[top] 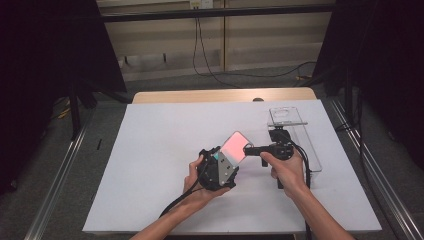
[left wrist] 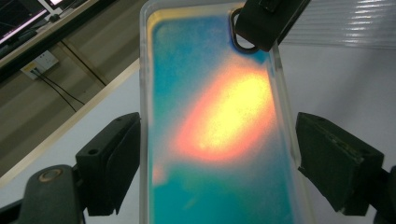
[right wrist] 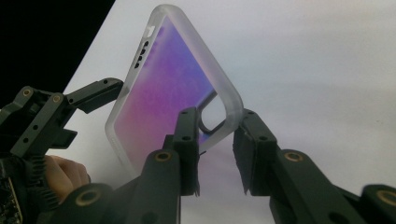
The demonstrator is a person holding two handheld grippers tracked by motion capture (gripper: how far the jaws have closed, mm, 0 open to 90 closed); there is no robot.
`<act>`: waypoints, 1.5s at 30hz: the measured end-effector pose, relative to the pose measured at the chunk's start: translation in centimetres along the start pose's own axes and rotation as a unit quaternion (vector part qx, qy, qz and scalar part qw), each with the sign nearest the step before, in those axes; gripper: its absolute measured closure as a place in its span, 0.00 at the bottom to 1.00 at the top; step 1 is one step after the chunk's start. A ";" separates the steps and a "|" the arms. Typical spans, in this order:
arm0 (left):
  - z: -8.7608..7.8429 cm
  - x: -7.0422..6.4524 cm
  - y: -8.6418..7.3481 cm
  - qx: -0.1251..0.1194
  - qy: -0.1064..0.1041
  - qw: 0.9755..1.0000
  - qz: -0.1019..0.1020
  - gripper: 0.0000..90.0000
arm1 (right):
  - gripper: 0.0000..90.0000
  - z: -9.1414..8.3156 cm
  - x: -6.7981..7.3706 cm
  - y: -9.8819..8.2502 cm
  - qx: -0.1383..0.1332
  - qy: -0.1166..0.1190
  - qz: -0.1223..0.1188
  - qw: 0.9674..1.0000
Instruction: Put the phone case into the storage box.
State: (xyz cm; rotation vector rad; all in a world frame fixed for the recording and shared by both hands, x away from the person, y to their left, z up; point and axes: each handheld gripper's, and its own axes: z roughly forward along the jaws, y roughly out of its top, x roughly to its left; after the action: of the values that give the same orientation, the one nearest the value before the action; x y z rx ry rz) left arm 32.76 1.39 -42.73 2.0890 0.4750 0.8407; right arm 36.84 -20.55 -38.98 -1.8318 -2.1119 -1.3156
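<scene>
Holding an iridescent phone case [top: 235, 146] above the table [top: 150, 150], we grip its long edges in the left tool [top: 223, 161]. At the case's camera-cutout corner, the right tool [right wrist: 218, 135] has narrowed around the rim; we should pinch squarely there.

A white sheet [top: 150, 165] covers the wooden bench [top: 200, 95]; grey carpet [top: 260, 80], black curtains [top: 45, 45] and beige wall panels [top: 270, 35] surround it.
</scene>
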 end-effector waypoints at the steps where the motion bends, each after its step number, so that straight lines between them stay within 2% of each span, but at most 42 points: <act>1: 0.0 0.0 0.0 -0.001 0.000 1.000 -0.001 0.19 | 0.80 0.0 0.0 0.0 -0.001 0.000 -0.001 1.000; 4: 0.2 -0.1 -0.1 0.002 0.001 1.000 -0.003 0.19 | 0.82 -0.1 0.0 0.0 0.002 0.002 0.001 1.000; 8: 0.4 0.1 -0.2 0.002 0.005 1.000 -0.008 0.19 | 0.87 -0.3 -0.1 -0.1 -0.013 0.022 0.021 0.999; 10: 0.4 0.2 -0.3 0.003 0.007 1.000 -0.008 0.19 | 0.88 -0.3 0.0 -0.1 -0.014 0.026 0.023 0.999; 11: 0.4 0.3 -0.3 0.004 0.008 1.000 -0.009 0.19 | 0.89 -0.3 0.0 -0.1 -0.016 0.030 0.027 0.999; 12: 0.4 0.5 -0.3 0.004 0.009 1.000 -0.011 0.18 | 0.91 -0.4 0.1 -0.1 -0.020 0.047 0.035 0.998; 15: 0.4 0.8 -0.3 0.000 0.009 1.000 -0.019 0.18 | 0.92 -0.5 0.3 0.0 -0.024 0.056 0.036 0.997; 17: 0.2 1.0 -0.3 -0.006 0.007 1.000 -0.023 0.18 | 0.92 -0.7 0.5 0.0 -0.030 0.065 0.027 0.997; 20: 0.0 1.5 -0.1 -0.012 -0.004 0.999 -0.042 0.17 | 0.92 -1.1 0.7 0.1 -0.039 0.080 0.022 0.996; 24: 0.1 1.7 0.0 -0.013 -0.010 0.999 -0.050 0.17 | 0.92 -1.2 0.9 0.1 -0.044 0.078 0.017 0.996; 27: 0.1 2.1 0.3 -0.003 -0.016 0.998 -0.053 0.16 | 0.92 -1.3 1.1 0.1 -0.049 0.074 0.011 0.996; 30: 0.2 2.6 0.3 -0.008 -0.032 0.997 -0.068 0.11 | 0.92 -1.4 1.2 0.2 -0.063 0.072 0.006 0.995; 32: 0.1 2.7 0.3 -0.008 -0.034 0.997 -0.068 0.09 | 0.92 -1.5 1.2 0.3 -0.065 0.066 0.002 0.996; 35: -0.1 3.0 0.3 -0.020 -0.038 0.996 -0.077 0.08 | 0.93 -1.7 1.1 0.3 -0.071 0.053 -0.003 0.996; 38: -0.3 3.4 0.5 -0.031 -0.042 0.994 -0.093 0.06 | 0.93 -1.8 0.9 0.4 -0.076 0.048 -0.004 0.996; 41: -0.3 3.8 0.3 -0.029 -0.045 0.993 -0.105 0.05 | 0.93 -1.8 0.8 0.4 -0.080 0.044 -0.006 0.996; 44: -0.2 4.3 0.1 -0.017 -0.062 0.989 -0.134 0.05 | 0.93 -2.0 0.9 0.4 -0.082 0.039 -0.012 0.996; 45: -0.2 4.4 0.1 -0.015 -0.063 0.989 -0.136 0.05 | 0.93 -2.0 0.9 0.5 -0.084 0.039 -0.012 0.996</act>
State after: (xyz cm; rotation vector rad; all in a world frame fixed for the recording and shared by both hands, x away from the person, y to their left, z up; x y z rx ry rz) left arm 35.75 4.02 -40.86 1.9782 0.6568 0.5513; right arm 36.01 -21.10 -36.98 -1.7851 -2.0470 -1.5876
